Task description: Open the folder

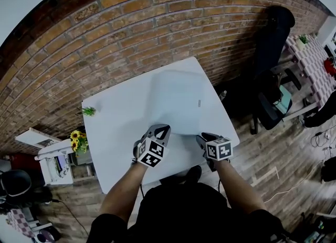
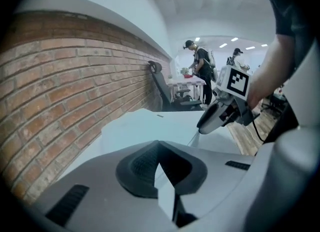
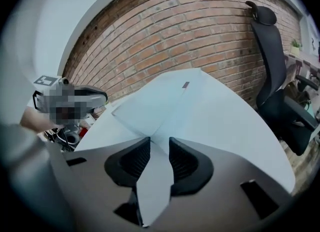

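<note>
A pale, translucent folder (image 1: 176, 103) lies flat on the white table (image 1: 113, 131), its near edge by both grippers. My left gripper (image 1: 161, 128) sits at the folder's near left edge. In the left gripper view its jaws (image 2: 159, 148) are shut, with a thin strip of the folder's sheet (image 2: 140, 126) pinched between them. My right gripper (image 1: 202, 138) is at the near right corner. In the right gripper view its jaws (image 3: 159, 143) stand apart, with a wedge of the folder (image 3: 150, 105) running between the pads without being pressed. Each gripper shows in the other's view: the right gripper (image 2: 212, 120) and the left gripper (image 3: 87, 94).
A brick wall (image 1: 157, 32) runs behind the table. A black office chair (image 1: 270, 53) stands to the right. A small green plant (image 1: 88, 111) sits at the table's left edge, with sunflowers (image 1: 77, 139) and a white cart (image 1: 52, 160) beyond. People (image 2: 202, 70) stand far off.
</note>
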{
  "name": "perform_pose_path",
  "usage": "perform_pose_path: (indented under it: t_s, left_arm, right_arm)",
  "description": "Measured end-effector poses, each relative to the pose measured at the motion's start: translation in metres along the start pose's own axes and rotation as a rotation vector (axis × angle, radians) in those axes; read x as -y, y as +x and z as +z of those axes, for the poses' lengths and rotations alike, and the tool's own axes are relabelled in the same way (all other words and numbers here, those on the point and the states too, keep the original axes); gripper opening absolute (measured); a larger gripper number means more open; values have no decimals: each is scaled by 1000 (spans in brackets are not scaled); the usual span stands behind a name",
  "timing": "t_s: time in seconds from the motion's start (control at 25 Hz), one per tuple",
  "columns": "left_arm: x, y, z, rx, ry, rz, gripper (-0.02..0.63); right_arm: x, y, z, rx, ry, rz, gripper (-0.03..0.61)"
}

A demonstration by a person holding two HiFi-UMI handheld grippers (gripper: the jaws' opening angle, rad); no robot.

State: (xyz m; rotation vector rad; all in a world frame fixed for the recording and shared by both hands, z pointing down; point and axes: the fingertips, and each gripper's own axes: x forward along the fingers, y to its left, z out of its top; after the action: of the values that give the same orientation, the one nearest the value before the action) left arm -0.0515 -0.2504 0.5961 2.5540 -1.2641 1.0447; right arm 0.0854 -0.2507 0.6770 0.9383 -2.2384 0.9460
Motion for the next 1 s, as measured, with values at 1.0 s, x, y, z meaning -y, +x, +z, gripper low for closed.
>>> perform_pose_path:
  t_s: [1.0]
  left_arm:
    - [47, 60, -4, -179, 447, -85, 172]
  right_arm:
    - [3, -8, 21, 62, 18, 32, 130]
